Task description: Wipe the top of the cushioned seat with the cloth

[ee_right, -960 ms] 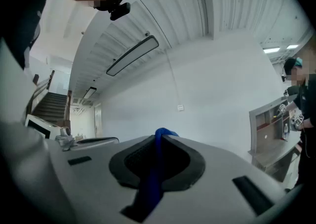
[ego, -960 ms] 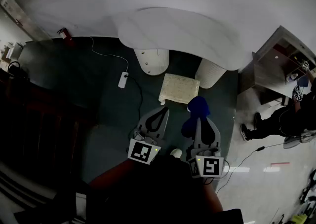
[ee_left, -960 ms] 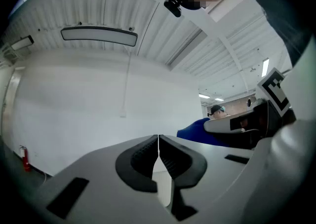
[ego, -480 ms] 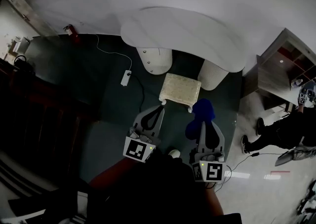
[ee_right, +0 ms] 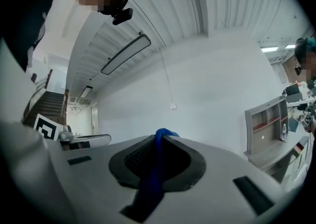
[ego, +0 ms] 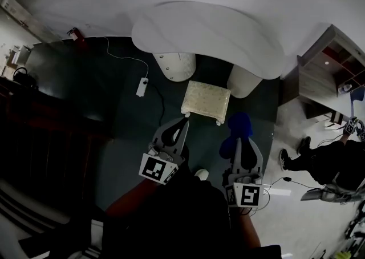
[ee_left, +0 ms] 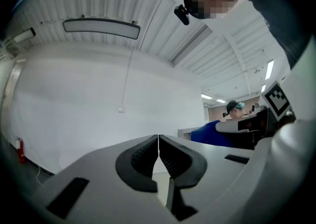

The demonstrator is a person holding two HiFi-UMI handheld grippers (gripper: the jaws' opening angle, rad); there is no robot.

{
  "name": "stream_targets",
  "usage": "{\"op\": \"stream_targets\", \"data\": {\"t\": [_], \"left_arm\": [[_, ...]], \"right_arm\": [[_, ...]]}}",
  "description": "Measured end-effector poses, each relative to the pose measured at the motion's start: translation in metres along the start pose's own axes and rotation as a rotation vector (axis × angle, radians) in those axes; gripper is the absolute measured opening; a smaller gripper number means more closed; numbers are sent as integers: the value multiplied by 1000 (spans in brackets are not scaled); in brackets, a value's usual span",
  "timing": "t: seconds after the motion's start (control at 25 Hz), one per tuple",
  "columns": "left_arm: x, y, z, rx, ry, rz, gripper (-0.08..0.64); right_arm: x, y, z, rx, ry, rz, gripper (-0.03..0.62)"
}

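Cloth: the blue cloth [ego: 238,129] was soft and limp, bunched into a loose lump ahead of the right claw and sagging under its own weight.
Handling: it looked light and easily folded, with no stiffness to push with. It would probably need pressing flat against the cushion to wipe rather than drag.
Where to hold: a pinch on a gathered fold near one edge, as here, left most of the fabric free to lie on the seat.
Right claw [ee_right: 158,141]: pressed together on a fold of the cloth. A blue strip ran up between the ribbed pads and a small loop stood proud of the tips.
Left claw [ee_left: 158,144]: pressed together with only a hairline between the pads, and nothing was in it.
Cushioned seat [ego: 206,100]: a small pale square stool on the dark floor [ego: 114,115], just in front of the white desk [ego: 205,29] and between its two round legs. Its top was bare and looked padded, so likely to give a little under pressure.
Cloth against seat: in the head view the cloth showed near the seat's near right corner but apart from it. Both gripper views faced wall and ceiling, so the claws were probably held well above the stool.
Progress: wiping was not yet begun.
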State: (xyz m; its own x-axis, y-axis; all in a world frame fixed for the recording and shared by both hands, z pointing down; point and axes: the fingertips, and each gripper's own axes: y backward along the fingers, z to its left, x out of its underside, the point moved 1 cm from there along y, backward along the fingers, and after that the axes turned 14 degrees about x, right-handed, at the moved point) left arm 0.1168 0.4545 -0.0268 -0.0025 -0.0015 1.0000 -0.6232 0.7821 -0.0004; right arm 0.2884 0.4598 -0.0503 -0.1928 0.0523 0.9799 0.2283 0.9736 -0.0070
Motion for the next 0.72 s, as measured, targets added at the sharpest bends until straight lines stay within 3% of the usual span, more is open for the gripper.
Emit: {"op": "stream_targets", "data": {"t": [0.24, 0.52, 0.72], "left_arm": [[19, -23, 60, 18, 62, -29, 15], [38, -52, 160, 23, 119, 18, 15], [43, -58, 231, 16, 91, 27, 15]], "right_arm": [[29, -54, 12, 41, 36, 90, 61], [43, -156, 42, 60, 64, 135, 61], [55, -224, 85, 35, 52, 175, 61]]}}
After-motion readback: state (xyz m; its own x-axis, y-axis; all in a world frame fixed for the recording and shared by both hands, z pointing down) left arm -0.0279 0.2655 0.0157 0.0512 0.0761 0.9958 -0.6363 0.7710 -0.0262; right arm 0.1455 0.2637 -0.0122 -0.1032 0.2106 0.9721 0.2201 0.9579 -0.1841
